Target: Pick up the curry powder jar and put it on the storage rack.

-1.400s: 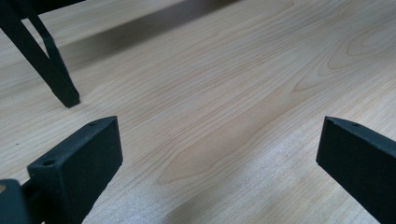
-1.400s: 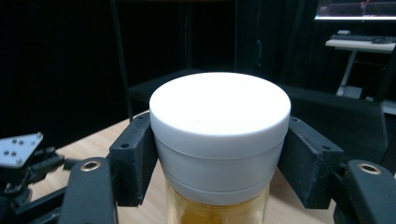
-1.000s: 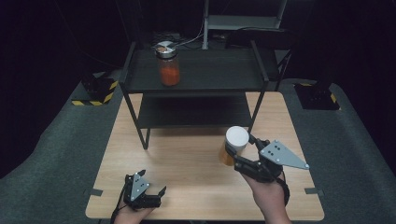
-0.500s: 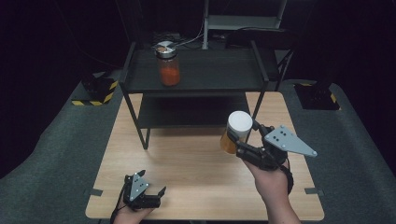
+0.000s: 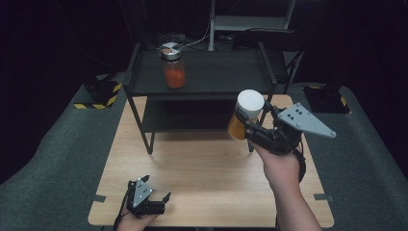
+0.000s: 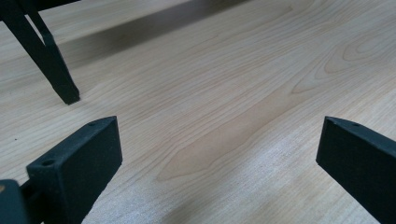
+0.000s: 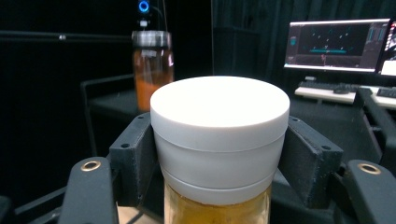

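My right gripper (image 5: 252, 126) is shut on a jar with a white lid and amber contents (image 5: 246, 114), held in the air above the right half of the wooden table (image 5: 207, 173), just in front of the black shelf unit (image 5: 226, 72). In the right gripper view the white-lidded jar (image 7: 219, 135) sits between the jaws, clamped just under its lid. A second jar with a metal lid and orange contents (image 5: 173, 67) stands on the shelf's top left. My left gripper (image 5: 149, 196) rests open at the table's front left edge, nothing between its jaws (image 6: 210, 154).
The shelf has a lower tier (image 5: 192, 115) and thin black legs (image 5: 148, 139) standing on the table; one leg (image 6: 56, 74) is in the left gripper view. A monitor (image 7: 336, 44) and keyboard (image 7: 343, 88) lie beyond the shelf. Grey fabric (image 5: 53, 159) surrounds the table.
My right gripper has carried the white-lidded jar up and forward, toward the shelf. The left gripper has stayed still.
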{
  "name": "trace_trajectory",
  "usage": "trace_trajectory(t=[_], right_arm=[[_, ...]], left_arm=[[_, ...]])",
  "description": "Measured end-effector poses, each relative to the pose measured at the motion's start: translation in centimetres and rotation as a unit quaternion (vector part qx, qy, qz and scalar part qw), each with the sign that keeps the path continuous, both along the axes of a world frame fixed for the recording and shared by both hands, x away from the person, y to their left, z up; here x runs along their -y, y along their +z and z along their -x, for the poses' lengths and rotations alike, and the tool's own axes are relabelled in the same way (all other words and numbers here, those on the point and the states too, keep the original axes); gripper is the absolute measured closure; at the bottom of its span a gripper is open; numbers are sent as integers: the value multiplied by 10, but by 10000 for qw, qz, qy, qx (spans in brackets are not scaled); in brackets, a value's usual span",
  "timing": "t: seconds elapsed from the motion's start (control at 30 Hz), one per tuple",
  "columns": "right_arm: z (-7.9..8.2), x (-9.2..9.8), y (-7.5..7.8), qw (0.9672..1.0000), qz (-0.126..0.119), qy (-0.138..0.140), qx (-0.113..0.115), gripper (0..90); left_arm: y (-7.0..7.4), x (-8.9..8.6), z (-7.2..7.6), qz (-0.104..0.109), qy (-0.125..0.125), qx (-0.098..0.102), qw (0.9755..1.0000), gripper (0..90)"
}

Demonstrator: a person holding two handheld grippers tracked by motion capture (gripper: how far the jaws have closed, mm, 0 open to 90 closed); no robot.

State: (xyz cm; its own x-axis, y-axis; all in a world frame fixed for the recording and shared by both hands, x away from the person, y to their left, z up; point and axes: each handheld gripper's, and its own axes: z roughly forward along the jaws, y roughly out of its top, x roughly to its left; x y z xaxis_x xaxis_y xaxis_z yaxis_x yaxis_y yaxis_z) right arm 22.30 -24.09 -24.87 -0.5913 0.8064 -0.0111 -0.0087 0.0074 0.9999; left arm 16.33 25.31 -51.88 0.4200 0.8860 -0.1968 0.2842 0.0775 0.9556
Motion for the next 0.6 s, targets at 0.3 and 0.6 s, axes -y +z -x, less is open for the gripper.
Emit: trace_trajectory(t=[0.3,0.6], right_arm=[[-8,-14,26,9996,70,-97,246,333],[-24,-21,36,9996,-93,-176,196,333]], left_arm=[[1,-1,-2,-32,-24,-27,10000,4],[-2,-3,-1,172,-10,19,9998,4]])
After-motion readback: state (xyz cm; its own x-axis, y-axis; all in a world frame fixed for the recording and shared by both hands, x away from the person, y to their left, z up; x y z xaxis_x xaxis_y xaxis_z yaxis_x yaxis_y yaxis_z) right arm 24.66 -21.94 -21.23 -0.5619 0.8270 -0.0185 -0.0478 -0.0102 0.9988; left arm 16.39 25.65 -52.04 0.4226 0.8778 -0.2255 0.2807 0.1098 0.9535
